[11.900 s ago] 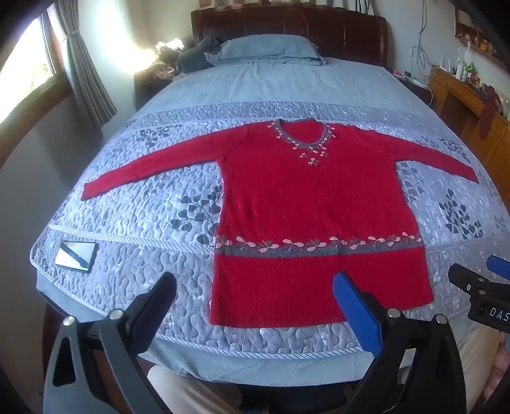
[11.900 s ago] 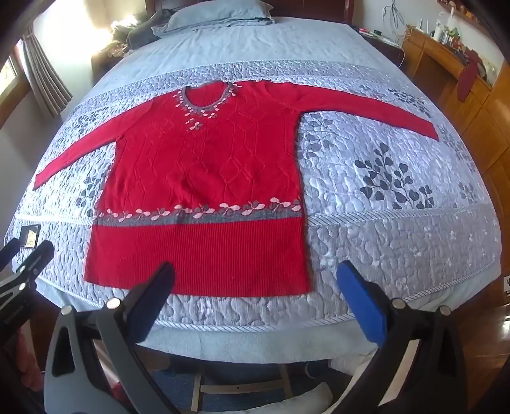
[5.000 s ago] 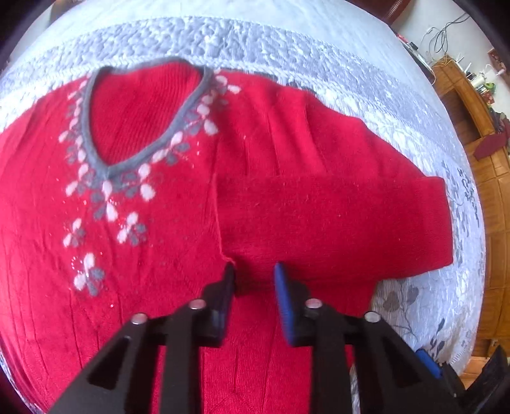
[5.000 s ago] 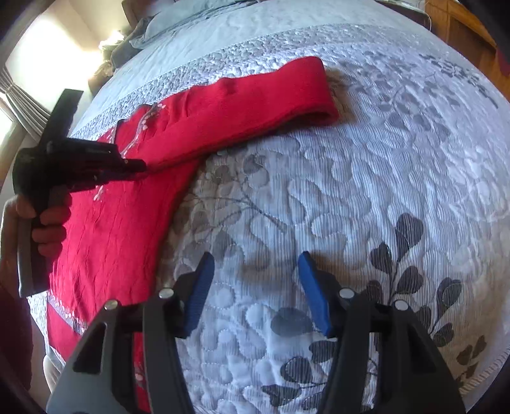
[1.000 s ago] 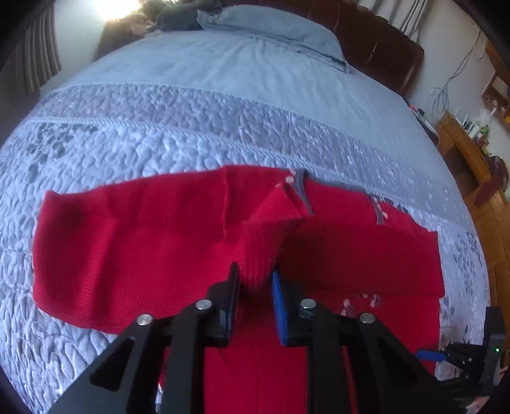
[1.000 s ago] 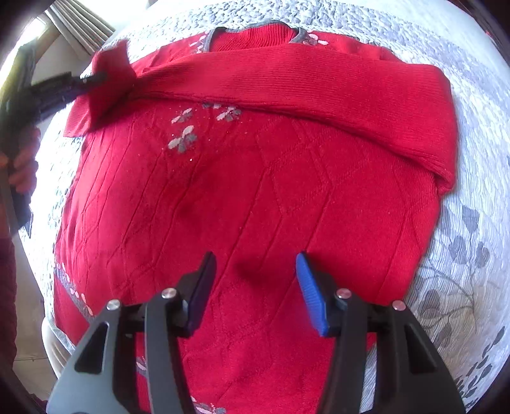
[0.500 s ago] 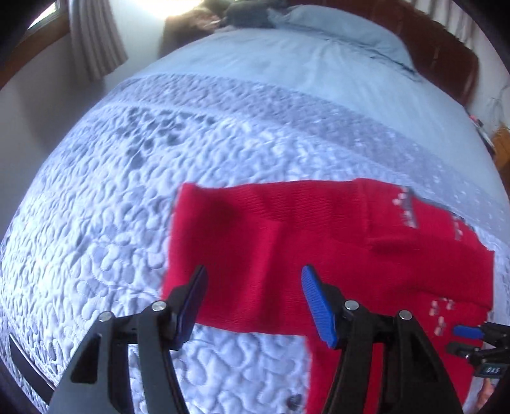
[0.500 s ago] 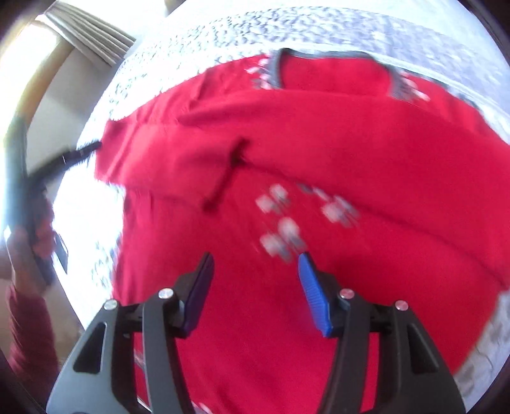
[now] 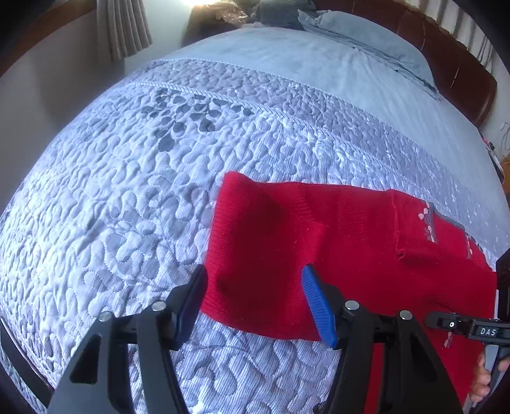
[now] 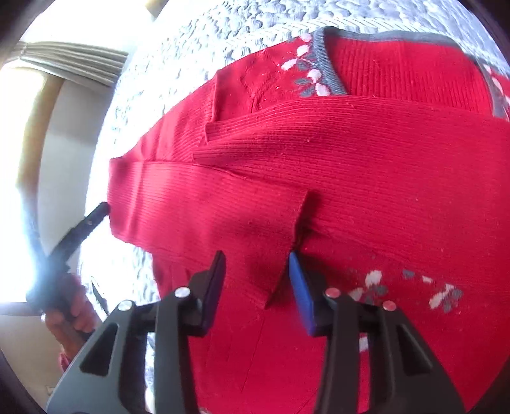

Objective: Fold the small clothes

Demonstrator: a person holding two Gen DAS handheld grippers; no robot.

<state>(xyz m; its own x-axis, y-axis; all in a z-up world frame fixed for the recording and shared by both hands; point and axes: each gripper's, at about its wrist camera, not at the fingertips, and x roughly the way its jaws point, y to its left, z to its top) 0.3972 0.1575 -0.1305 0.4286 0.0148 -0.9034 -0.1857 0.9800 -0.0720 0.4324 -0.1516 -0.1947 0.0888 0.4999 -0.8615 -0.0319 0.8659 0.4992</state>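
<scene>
A red knit sweater [image 9: 334,242] with a grey neckline lies on the quilted bed, both sleeves folded across its chest. My left gripper [image 9: 253,299] is open and empty, just above the folded left shoulder edge of the sweater. My right gripper [image 10: 256,286] is open, low over the sweater [image 10: 366,178], with the cuff end of the left sleeve [image 10: 287,242] between its fingers, not clamped. The left gripper also shows at the left edge of the right wrist view [image 10: 95,216]. The grey neckline [image 10: 325,63] is at the top.
The grey quilted bedspread [image 9: 127,197] spreads to the left of the sweater. A blue pillow [image 9: 366,35] and dark wooden headboard [image 9: 462,63] are at the far end. A curtain [image 9: 124,28] and wall stand at the left bedside.
My left gripper let go of the left sleeve, opened, and drew back to the sweater's left edge. My right gripper moved left and closer over the sleeve cuff, its fingers somewhat narrower.
</scene>
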